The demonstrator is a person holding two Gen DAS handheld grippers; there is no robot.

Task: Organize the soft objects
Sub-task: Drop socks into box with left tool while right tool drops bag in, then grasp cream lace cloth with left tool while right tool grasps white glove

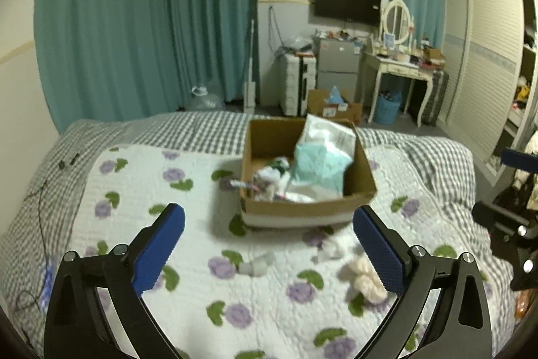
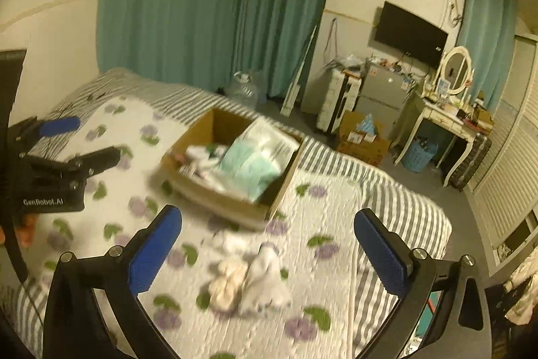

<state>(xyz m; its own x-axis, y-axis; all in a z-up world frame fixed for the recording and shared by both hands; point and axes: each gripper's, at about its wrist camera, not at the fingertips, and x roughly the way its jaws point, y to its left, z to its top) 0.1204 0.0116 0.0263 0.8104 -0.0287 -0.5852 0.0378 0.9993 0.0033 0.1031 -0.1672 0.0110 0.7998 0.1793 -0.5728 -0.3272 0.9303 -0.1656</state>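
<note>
brown cardboard box (image 1: 304, 177) sits on the floral quilt (image 1: 201, 275) that covers the bed, its top open. inside it lie a pale teal soft bundle (image 1: 319, 165) leaning against a white plastic packet (image 1: 328, 132), plus a jumble of small white and patterned pieces (image 1: 270, 179) toward the left side; any print on the packet is too blurred to read.

on the quilt in front of the box, a cream plush item (image 2: 226, 283) lies touching a white fluffy one (image 2: 265, 280), with another small white scrap (image 2: 232, 243) just behind them. a small whitish piece (image 1: 257, 264) lies apart to the left in the left wrist view.

left gripper (image 1: 269, 253) hangs above the quilt with its blue pads (image 1: 159, 253) spread wide, nothing between them. right gripper (image 2: 267, 254) is likewise spread wide and holds nothing, with the plush pair lying below the gap. on the left gripper's black body, seen from the right wrist, white lettering reads "genrobot.ai" (image 2: 43, 201).
</note>
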